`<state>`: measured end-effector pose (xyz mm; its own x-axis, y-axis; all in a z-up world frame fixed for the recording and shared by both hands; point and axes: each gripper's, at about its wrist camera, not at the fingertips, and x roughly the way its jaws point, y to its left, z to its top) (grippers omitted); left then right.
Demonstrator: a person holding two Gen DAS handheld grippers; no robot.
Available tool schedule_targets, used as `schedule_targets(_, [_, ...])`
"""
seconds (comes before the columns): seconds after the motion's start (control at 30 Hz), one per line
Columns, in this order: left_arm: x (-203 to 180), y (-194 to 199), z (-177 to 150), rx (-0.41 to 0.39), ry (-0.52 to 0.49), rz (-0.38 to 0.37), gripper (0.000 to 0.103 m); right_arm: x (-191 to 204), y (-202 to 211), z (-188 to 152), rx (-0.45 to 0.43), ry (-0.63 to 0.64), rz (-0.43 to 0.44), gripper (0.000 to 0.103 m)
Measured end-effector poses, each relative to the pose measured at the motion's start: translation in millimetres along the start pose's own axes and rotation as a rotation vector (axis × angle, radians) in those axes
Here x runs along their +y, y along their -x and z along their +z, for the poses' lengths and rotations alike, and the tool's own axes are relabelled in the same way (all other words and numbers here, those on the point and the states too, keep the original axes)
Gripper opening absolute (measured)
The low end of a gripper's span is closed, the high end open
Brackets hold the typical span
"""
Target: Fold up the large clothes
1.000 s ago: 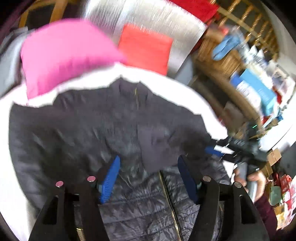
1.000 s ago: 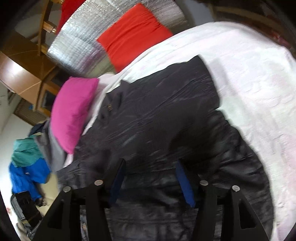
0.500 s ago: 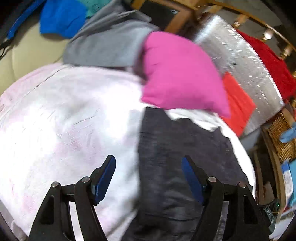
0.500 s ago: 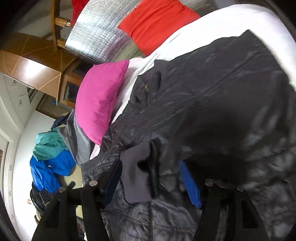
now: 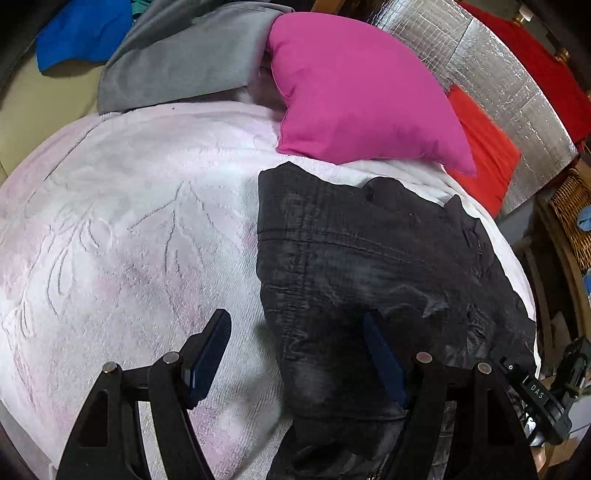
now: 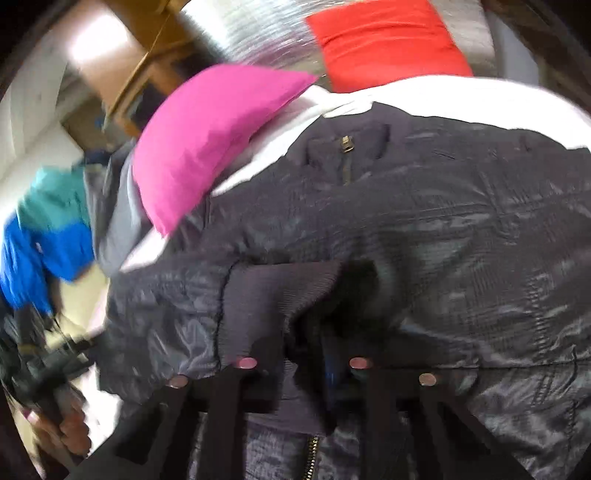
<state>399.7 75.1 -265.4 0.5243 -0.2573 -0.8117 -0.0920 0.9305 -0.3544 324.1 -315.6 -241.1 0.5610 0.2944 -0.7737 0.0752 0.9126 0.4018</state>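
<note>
A black quilted jacket (image 5: 376, 266) lies on a white-pink bedspread (image 5: 122, 229). In the left wrist view my left gripper (image 5: 295, 354) is open and empty, hovering over the jacket's left edge, one finger above the bedspread and the other above the jacket. In the right wrist view the jacket (image 6: 424, 236) fills the frame, zipper at the collar. My right gripper (image 6: 299, 354) is closed on the ribbed sleeve cuff (image 6: 273, 295), which lies folded across the jacket's front. The fingertips are hidden under the cuff.
A magenta pillow (image 5: 358, 92), a red pillow (image 5: 484, 147) and a silver quilted mat (image 5: 480, 62) sit at the bed's head. Grey (image 5: 184, 55) and blue clothes (image 5: 81, 33) pile at far left. A wicker basket (image 5: 572, 214) stands on the right.
My left gripper swung off the jacket's middle to its left edge over the bedspread. My right gripper closed on the sleeve cuff and the sleeve now lies across the jacket.
</note>
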Motion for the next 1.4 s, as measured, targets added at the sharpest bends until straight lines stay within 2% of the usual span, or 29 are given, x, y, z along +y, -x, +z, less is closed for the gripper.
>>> schedule_targets(0.07, [2,0,2,-0.005,0.002,0.000,0.075,3,12,1,-0.037,0.011,-0.001,0.014])
schedule_targets(0.2, [0,8,5,-0.041,-0.003,0.009,0.074,-1,61,10,-0.190,0.002,-0.016,0.013])
schedule_targets(0.3, [-9,13,5,-0.076,-0.036,0.012,0.075,-25,97,18,-0.288,-0.063,-0.041,0.013])
schedule_targets(0.4, [-22,14,3,-0.092,-0.078,0.006,0.075,-58,118,22,-0.324,-0.138,-0.091,0.013])
schedule_targets(0.63, [-66,-2,-10,-0.072,-0.201,0.007,0.075,-158,149,17,-0.345,-0.400,-0.231,0.013])
schedule_targets(0.73, [-82,-10,-15,-0.066,-0.246,0.023,0.075,-194,150,10,-0.301,-0.527,-0.169,0.013])
schedule_targets(0.9, [-95,-23,-17,-0.047,-0.267,0.040,0.075,-203,138,10,-0.234,-0.547,-0.159,0.016])
schedule_targets(0.93, [-96,-25,-17,-0.040,-0.262,0.042,0.075,-206,138,9,-0.225,-0.559,-0.150,0.020])
schedule_targets(1.0, [-96,-28,-16,-0.030,-0.252,0.046,0.075,-211,138,10,-0.232,-0.586,-0.142,0.042])
schedule_targets(1.03, [-96,-29,-16,-0.028,-0.249,0.048,0.075,-214,139,10,-0.243,-0.599,-0.143,0.071])
schedule_targets(1.07, [-95,-30,-14,-0.026,-0.244,0.050,0.075,-218,141,7,-0.268,-0.614,-0.144,0.086])
schedule_targets(1.13, [-93,-30,-11,-0.027,-0.229,0.046,0.075,-223,147,5,-0.297,-0.620,-0.141,0.086])
schedule_targets(1.27, [-83,-29,-3,-0.030,-0.176,0.028,0.075,-227,129,6,-0.230,-0.601,-0.103,0.086])
schedule_targets(1.4, [-75,-40,-1,0.017,-0.134,0.009,0.075,-214,99,7,-0.117,-0.504,-0.138,0.083])
